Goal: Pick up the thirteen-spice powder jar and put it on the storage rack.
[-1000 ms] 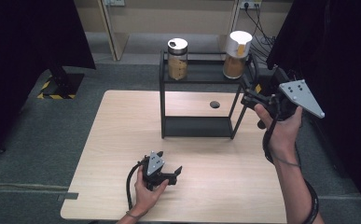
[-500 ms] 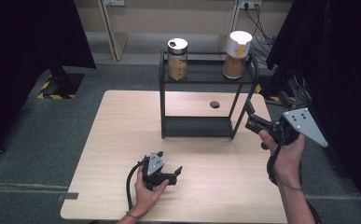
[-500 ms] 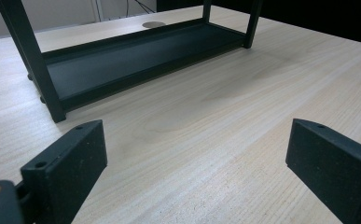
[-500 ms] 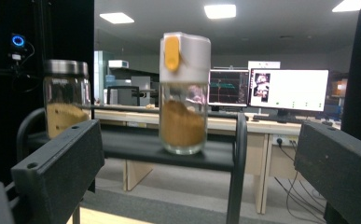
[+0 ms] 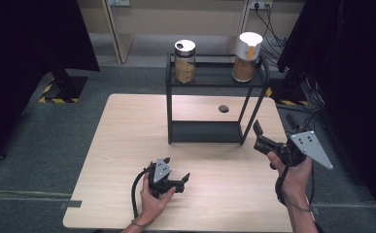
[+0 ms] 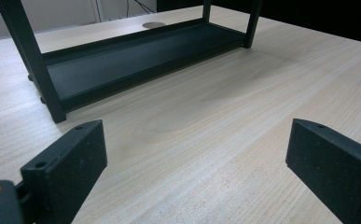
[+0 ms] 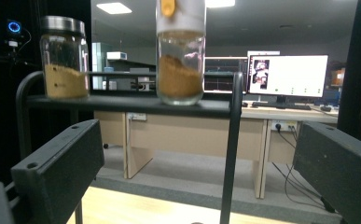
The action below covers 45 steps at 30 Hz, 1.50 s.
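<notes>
The table is pale, matt wood grain; the rack matt black metal; both jars clear, glossy glass, one lid shiny metal.

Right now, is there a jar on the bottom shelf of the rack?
No, the bottom shelf is bare; both jars stand on the top shelf.

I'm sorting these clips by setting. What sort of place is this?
Probably a lab or office workroom set up for recording. A monitor stands on a desk behind the table, black curtains hang at the sides, and hazard tape marks the carpet.
</notes>
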Available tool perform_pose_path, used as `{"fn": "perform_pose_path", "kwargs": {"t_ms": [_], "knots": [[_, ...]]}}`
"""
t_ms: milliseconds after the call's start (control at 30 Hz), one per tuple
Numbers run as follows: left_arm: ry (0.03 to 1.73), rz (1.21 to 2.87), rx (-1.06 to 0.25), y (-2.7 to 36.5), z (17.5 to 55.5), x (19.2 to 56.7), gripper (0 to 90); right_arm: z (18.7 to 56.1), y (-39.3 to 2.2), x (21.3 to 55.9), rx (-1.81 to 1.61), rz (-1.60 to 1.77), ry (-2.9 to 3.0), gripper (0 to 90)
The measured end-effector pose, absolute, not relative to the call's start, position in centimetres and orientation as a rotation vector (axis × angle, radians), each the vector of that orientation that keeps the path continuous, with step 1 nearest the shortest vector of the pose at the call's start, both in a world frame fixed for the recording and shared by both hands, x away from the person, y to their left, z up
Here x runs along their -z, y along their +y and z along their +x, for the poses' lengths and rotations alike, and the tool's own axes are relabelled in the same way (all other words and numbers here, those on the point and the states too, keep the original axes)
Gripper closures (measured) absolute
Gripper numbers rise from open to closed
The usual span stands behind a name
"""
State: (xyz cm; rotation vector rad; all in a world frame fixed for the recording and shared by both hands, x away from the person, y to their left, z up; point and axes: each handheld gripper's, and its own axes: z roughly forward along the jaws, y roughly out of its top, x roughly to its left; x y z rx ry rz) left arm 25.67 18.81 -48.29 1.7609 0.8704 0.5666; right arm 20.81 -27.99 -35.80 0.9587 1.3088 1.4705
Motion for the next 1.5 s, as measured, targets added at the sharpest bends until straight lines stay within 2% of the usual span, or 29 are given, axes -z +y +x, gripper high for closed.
{"fn": "perform_pose_path", "kwargs": {"t_ms": [967,1500], "knots": [[0.864,1.765,-0.572,18.8,25.6,48.3,4.4,20.4,-27.5,43.6,-1.366,1.075,1.404,2.2],[0.862,1.768,-0.569,18.8,25.6,48.3,4.4,20.3,-27.2,46.7,-1.302,1.143,1.479,2.6]]}}
